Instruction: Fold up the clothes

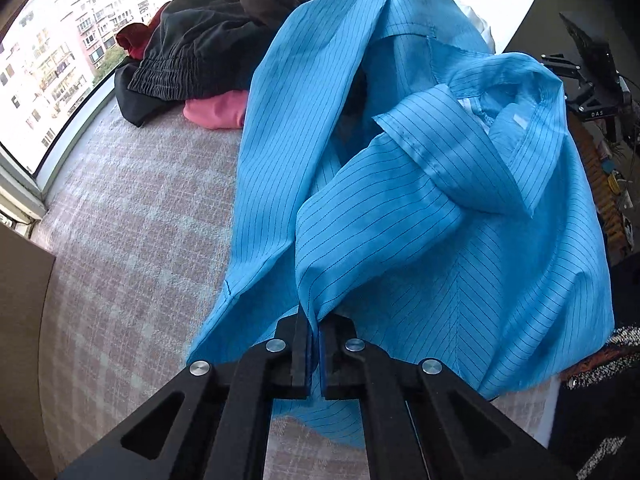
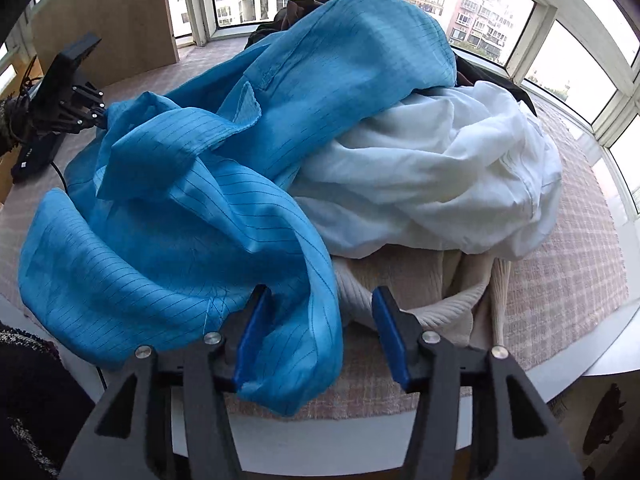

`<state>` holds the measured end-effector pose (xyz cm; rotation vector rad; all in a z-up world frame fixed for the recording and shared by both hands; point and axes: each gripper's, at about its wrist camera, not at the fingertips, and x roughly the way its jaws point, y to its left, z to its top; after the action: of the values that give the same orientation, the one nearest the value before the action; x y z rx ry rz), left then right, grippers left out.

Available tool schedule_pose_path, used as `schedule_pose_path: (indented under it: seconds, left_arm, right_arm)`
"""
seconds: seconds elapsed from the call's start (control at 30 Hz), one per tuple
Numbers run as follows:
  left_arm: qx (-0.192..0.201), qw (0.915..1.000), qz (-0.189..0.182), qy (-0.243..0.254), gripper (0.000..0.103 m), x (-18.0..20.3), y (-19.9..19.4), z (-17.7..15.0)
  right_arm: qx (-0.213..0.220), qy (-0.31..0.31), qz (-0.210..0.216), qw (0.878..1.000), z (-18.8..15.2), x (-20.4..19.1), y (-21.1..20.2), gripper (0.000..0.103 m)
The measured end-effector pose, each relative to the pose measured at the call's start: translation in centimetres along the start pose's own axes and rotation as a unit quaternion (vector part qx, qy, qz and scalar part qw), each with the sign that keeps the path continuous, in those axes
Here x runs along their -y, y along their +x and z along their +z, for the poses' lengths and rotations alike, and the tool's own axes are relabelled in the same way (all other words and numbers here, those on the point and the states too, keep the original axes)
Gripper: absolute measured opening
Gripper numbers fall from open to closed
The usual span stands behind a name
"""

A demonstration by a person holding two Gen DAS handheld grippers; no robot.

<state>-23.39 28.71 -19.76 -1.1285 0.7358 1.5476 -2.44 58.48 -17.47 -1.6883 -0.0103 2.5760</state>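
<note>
High-rise home interior: curved bay window (image 2: 552, 12) overlooking apartment blocks (image 1: 60, 56), checked pink-grey cloth (image 1: 132, 216) over the table, heaped household laundry (image 2: 420, 168).

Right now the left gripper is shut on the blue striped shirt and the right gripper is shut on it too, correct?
Not quite. The left gripper is shut on the blue striped shirt, but the right gripper is open: the right wrist view shows its blue pads spread apart, with the shirt's edge draped between them, unclamped.

Bare checked cloth (image 1: 132, 216) lies open left of the blue shirt (image 1: 420, 240); dark clothes pile (image 1: 208, 52) blocks the far end
</note>
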Motion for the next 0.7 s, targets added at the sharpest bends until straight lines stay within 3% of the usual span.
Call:
schedule_pose_path:
  seconds: [0.03, 0.07, 0.2, 0.33, 0.43, 0.57, 0.7]
  left_arm:
    - [0.003, 0.9999, 0.003, -0.013, 0.001, 0.1, 0.1, 0.3]
    - [0.009, 0.9997, 0.011, -0.019, 0.001, 0.4, -0.1, 0.5]
    - [0.041, 0.9976, 0.042, -0.036, 0.001, 1.3, -1.9, 0.6]
    - [0.088, 0.9906, 0.067, -0.081, 0.0, 0.9, -6.4, 1.0]
    - [0.149, 0.9804, 0.11, -0.067, 0.0, 2.2, -11.5, 1.2]
    - [0.243, 0.9554, 0.143, -0.087, 0.0, 2.0, -19.6, 2.7]
    - [0.331, 0.9139, 0.207, -0.111, 0.0, 1.7, -29.8, 3.3]
  right_arm:
    - [-0.008, 0.018, 0.004, 1.0, -0.1, 0.3, 0.4, 0.032]
    - [-0.01, 0.027, 0.001, 1.0, -0.1, 0.4, 0.5, 0.001]
    - [0.015, 0.014, -0.021, 1.0, 0.4, -0.5, -1.5, 0.001]
    - [0.092, 0.0, -0.043, 0.995, 2.1, -1.3, -7.0, 0.001]
    - [0.161, -0.015, -0.072, 0.984, 4.0, -2.1, -11.8, 0.001]
    - [0.25, -0.05, -0.118, 0.96, 8.2, -3.3, -19.2, 0.001]
    - [0.34, -0.091, -0.16, 0.922, 13.1, -5.7, -27.9, 0.0]
